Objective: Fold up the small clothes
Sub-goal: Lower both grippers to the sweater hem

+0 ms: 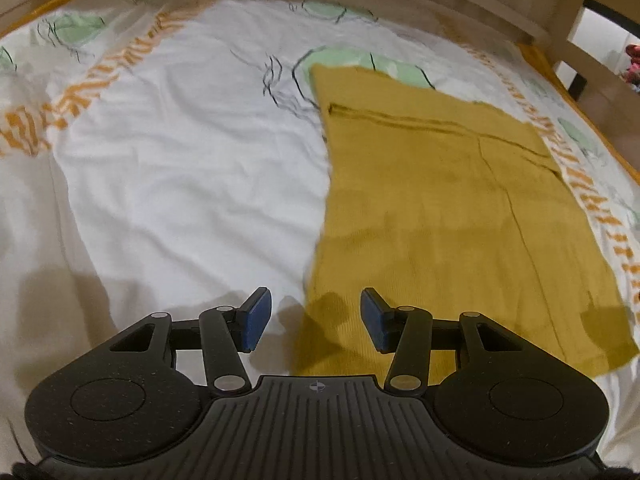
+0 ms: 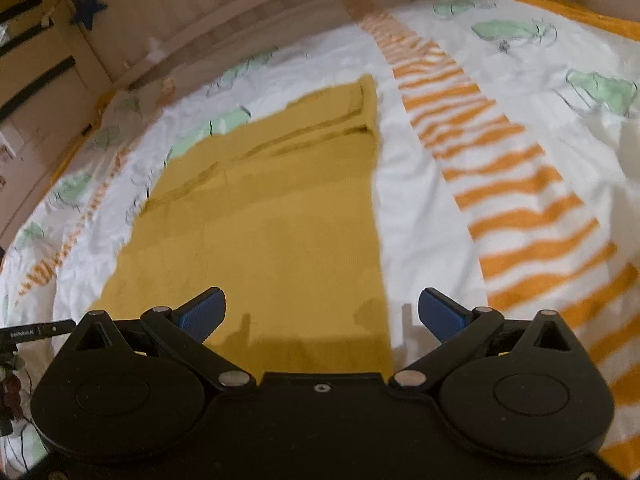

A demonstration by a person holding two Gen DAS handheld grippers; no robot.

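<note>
Mustard garment [image 1: 432,216], a ribbed knit laid flat as a long rectangle, is seen centre-right in the left view, on the printed bedsheet [image 1: 180,152], w/ a seam ridge near its far end. Near corners should prob. be pinched evenly, edges kept aligned. Left gripper [image 1: 316,318] is spread, empty; right gripper [image 2: 322,314] likewise, nothing held.

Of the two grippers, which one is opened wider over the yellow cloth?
The right gripper: its blue pads stand much farther apart than those of the left gripper. Both are open and hold nothing above the yellow cloth.
</note>
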